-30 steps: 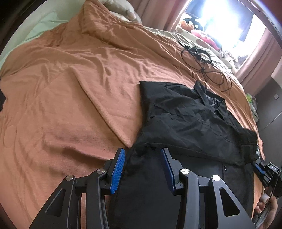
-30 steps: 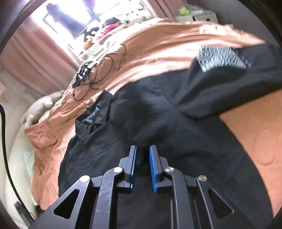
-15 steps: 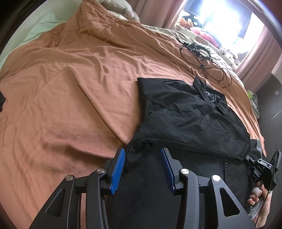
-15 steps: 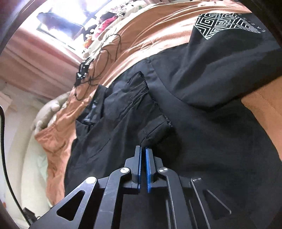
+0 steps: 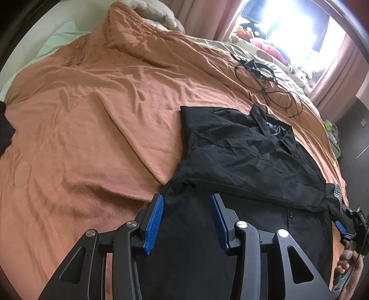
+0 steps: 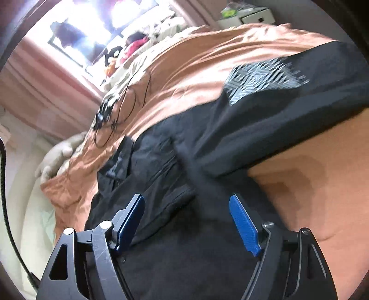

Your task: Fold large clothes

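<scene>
A black collared shirt (image 5: 249,157) lies flat on the orange blanket (image 5: 96,129), collar toward the window, with a sleeve folded across its chest. My left gripper (image 5: 186,221) is open and empty, hovering over the shirt's lower left part. My right gripper (image 6: 186,221) is open wide and empty above the shirt's (image 6: 184,253) right side; the view is blurred. The right gripper also shows in the left wrist view (image 5: 350,221) at the shirt's far edge.
A second black garment with a white geometric print (image 6: 265,78) lies beside the shirt on the right. Black cables (image 5: 265,78) lie on the bed beyond the collar. Plush toys (image 5: 253,34) sit by the window. A pale pillow (image 5: 156,13) is at the head.
My right gripper was shut on a fold of the shirt's sleeve and has now opened wide and let it go. My left gripper stayed open and barely moved.
</scene>
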Tool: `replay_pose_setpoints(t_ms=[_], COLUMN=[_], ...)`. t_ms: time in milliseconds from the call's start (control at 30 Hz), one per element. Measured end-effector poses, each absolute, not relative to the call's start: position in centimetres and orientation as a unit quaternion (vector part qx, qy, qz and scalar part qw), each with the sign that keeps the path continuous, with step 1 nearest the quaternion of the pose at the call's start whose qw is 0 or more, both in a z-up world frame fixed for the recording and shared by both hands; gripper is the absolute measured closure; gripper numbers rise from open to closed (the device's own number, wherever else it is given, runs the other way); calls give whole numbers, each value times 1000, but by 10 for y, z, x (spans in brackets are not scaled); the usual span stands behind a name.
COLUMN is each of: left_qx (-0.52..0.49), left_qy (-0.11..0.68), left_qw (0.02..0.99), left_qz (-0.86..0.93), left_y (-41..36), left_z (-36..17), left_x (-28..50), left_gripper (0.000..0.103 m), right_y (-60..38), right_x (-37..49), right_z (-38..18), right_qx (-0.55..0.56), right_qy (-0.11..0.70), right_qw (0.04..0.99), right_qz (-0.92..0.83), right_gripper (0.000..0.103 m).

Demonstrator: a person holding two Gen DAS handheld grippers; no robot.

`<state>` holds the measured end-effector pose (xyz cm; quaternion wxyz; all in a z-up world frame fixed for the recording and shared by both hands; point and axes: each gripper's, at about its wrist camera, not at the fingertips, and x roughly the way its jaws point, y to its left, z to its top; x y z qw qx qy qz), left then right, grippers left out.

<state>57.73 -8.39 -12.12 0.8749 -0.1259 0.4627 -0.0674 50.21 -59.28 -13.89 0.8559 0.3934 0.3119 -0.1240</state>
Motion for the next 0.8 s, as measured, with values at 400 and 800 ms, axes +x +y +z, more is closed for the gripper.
replay_pose_setpoints(t_ms=[400, 800], left_qx=[-99, -53], left_qy=[467, 469], left_qw=[876, 878], left_qz=[-69, -74], left_y=[-117, -142], left_z=[-126, -134], left_x=[572, 565], left_gripper=[47, 35], right_y=[-682, -753], right_x=[435, 411], right_z=[-135, -169], right_qx=[412, 470], right_qy=[249, 195], right_qw=[847, 811], right_qz=[-225, -289], right_gripper=[27, 37])
